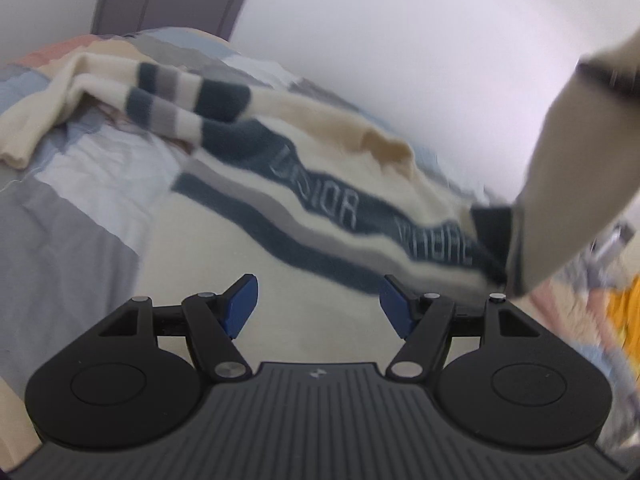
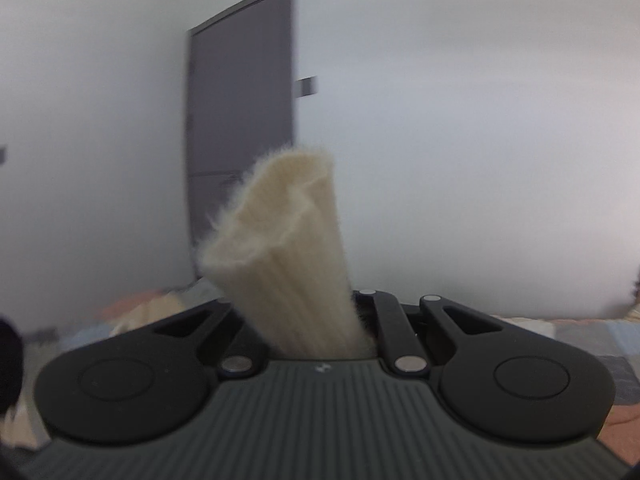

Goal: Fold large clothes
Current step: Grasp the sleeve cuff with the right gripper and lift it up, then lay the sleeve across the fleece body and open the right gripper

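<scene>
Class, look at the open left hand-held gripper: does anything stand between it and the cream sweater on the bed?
Nothing visible does. The left hand-held gripper hangs open directly above the sweater, with only bare cream knit between its fingers.

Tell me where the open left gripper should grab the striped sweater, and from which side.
Grip the sweater at its near cream hem, just ahead of the open left gripper, coming in low from the bed's near side. That edge lies flat and unbunched there. The right gripper already pinches a ribbed cream edge.
</scene>
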`<state>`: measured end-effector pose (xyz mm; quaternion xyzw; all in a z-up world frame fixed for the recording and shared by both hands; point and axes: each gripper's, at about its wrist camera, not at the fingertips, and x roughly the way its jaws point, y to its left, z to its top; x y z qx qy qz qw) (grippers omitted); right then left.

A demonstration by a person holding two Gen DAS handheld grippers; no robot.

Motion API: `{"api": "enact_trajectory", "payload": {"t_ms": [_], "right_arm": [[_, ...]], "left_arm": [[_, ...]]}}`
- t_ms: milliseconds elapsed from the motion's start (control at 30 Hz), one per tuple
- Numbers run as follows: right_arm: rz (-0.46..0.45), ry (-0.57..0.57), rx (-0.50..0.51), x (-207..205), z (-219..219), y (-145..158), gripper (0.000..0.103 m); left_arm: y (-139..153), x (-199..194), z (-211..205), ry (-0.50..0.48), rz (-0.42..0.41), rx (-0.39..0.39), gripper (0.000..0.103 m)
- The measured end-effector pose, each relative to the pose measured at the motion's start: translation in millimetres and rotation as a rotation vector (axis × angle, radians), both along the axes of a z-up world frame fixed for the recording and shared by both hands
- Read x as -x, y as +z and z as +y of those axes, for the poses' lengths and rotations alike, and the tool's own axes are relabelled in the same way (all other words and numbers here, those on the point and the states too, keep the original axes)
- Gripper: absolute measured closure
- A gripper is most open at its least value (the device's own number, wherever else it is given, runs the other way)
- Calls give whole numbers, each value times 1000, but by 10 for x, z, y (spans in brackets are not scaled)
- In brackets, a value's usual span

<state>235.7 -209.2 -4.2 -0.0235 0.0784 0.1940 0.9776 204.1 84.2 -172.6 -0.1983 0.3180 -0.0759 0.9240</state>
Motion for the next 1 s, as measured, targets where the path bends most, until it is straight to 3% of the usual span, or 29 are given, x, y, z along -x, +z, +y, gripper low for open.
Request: {"api": "enact_trajectory", "payload": {"t_ms": [400, 500, 600, 667, 733, 1000], "right_arm": [[257, 176, 292, 296, 1295, -1522, 90], [391, 190, 276, 236, 1425, -1745, 89], [457, 208, 228, 223, 1411, -1812, 82], [479, 236, 202, 273, 1455, -1813, 54], [472, 254, 181, 320, 1365, -1734, 39], [527, 305, 106, 503, 1018, -1447, 38]], "left_arm": [[21, -108, 725, 128, -20, 133, 31], [12, -129, 752, 124, -20, 137, 31], [6, -127, 743, 115, -25, 134, 31], [7, -124, 732, 110, -27, 128, 31], [7, -121, 720, 105, -29, 126, 31], [7, -87, 611, 97, -19, 96, 31]]}}
